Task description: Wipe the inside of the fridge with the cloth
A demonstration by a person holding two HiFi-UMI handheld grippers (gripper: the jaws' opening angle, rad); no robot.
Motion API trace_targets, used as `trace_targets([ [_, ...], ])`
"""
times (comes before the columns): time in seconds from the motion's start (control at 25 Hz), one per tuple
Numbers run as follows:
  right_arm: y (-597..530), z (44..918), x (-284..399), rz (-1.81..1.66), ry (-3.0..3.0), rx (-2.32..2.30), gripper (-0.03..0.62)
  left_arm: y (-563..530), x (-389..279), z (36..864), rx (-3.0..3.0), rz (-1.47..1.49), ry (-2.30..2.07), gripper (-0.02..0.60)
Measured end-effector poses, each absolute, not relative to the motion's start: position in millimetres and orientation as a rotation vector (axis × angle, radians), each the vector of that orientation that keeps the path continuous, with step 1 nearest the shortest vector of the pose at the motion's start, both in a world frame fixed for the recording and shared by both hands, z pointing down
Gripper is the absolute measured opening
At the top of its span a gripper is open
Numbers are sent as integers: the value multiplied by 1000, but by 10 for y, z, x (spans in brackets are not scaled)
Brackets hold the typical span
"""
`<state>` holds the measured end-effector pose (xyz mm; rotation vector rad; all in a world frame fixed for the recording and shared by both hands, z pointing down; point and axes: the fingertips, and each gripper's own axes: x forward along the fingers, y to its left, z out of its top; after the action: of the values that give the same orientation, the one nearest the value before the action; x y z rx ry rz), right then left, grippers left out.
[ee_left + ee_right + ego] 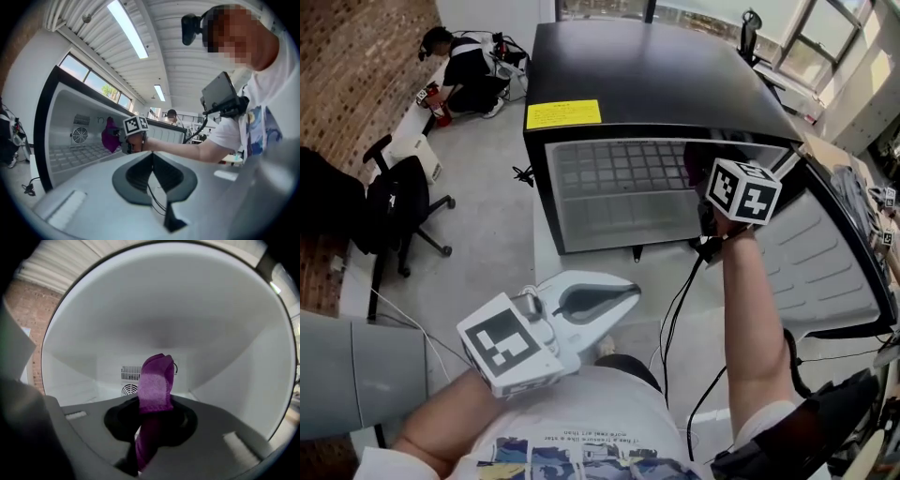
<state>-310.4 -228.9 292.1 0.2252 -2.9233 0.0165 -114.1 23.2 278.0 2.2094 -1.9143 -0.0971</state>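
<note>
The black fridge (647, 75) stands open, its white interior (619, 192) facing me and its door (825, 262) swung out to the right. My right gripper (154, 414) is shut on a purple cloth (154, 380), which sticks up between the jaws. It is held inside the fridge cavity, in front of the rear fan grille (129, 381). In the head view only its marker cube (743, 190) shows at the fridge's right side. The left gripper view shows the cloth (110, 136) inside the fridge. My left gripper (614, 300) is shut and empty, low near my body, outside the fridge.
A black office chair (394, 211) stands to the left on the grey floor. A person (464, 75) crouches at the far left by the brick wall. Cables (675, 309) trail on the floor before the fridge. A yellow label (562, 114) sits on the fridge top.
</note>
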Motion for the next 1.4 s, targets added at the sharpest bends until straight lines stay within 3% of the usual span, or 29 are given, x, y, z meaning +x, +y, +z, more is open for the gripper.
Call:
trace_targets([
  [0.32,-2596,3189,-2973,-435,-2762,290,52,-178,-1032,2686,2233,-90,-1884,5],
  [0.72,-2406,3543,-3076,-240,-2726,198,52,-90,-1127,2725,2178,-72,-1917,5],
  [1.4,-1725,3562,-3210,-193,-2744,47,52,163,-1104,2778,2109,-79,-1973,5],
])
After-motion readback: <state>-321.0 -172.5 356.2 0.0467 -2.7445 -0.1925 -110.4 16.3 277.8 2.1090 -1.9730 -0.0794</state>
